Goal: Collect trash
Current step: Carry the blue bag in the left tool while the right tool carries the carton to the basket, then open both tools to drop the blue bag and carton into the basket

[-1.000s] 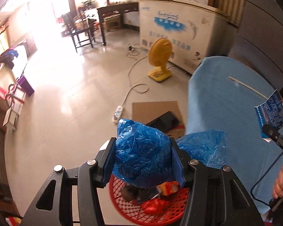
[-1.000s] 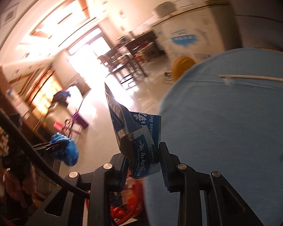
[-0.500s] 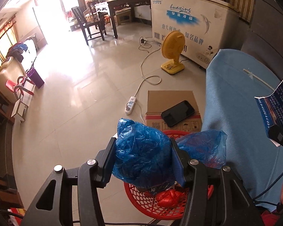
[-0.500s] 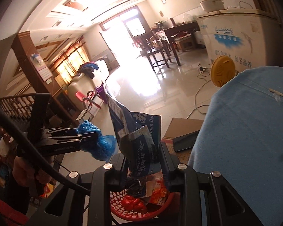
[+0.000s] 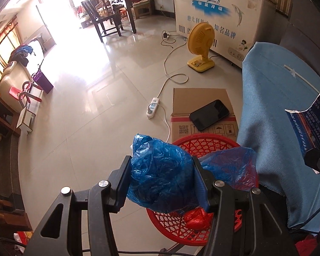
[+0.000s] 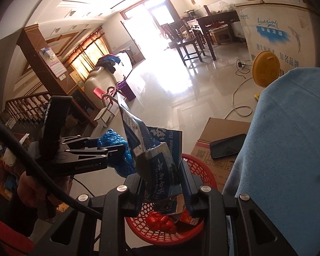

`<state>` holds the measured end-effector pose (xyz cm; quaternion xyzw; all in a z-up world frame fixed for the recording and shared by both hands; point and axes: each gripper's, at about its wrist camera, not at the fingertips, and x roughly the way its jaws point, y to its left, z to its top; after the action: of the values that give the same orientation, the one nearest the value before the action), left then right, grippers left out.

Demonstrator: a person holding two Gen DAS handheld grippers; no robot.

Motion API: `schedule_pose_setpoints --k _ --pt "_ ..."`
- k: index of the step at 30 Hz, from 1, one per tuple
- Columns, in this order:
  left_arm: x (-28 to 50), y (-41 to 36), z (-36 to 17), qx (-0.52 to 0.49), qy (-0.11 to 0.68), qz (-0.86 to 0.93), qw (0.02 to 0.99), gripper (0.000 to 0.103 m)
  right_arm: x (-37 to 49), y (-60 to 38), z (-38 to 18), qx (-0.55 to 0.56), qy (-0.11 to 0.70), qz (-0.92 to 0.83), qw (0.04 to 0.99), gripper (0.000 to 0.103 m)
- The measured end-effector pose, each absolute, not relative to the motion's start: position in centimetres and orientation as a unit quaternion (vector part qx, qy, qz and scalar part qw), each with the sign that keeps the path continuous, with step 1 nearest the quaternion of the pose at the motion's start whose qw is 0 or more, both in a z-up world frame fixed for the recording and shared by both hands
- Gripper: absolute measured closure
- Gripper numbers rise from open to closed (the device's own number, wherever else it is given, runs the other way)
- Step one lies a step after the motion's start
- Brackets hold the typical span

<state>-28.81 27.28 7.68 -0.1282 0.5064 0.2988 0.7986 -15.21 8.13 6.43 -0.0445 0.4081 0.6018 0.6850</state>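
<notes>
My left gripper (image 5: 162,170) is shut on a crumpled blue plastic bag (image 5: 160,175) and holds it over the near rim of a red mesh basket (image 5: 204,143) on the floor. The basket holds red crumpled trash (image 5: 197,218). My right gripper (image 6: 163,177) is shut on a blue printed wrapper (image 6: 157,155) and holds it above the same basket (image 6: 202,170), where red trash (image 6: 161,221) lies. The left gripper and its bag (image 6: 115,143) show at the left of the right wrist view. The wrapper (image 5: 309,121) shows at the right edge of the left wrist view.
A table with a blue cloth (image 5: 273,98) stands right of the basket, a thin white stick (image 5: 296,75) on it. A cardboard box (image 5: 200,100) with a black phone (image 5: 211,114) sits behind the basket. A power strip (image 5: 153,107), a yellow fan (image 5: 200,47) and a freezer (image 5: 221,15) lie beyond.
Both grippers have risen and pulled back, still holding their trash. The basket now lies further ahead, more of it in sight, with the box and phone fully in view.
</notes>
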Motion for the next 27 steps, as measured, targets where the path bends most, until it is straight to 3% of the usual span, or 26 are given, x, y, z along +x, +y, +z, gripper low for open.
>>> schedule_pose_setpoints --k 27 --pt "-28.6 27.4 2.3 -0.122 0.57 0.298 0.756 0.046 -16.2 11.2 2.6 -0.095 0.471 0.61 0.63 0.069"
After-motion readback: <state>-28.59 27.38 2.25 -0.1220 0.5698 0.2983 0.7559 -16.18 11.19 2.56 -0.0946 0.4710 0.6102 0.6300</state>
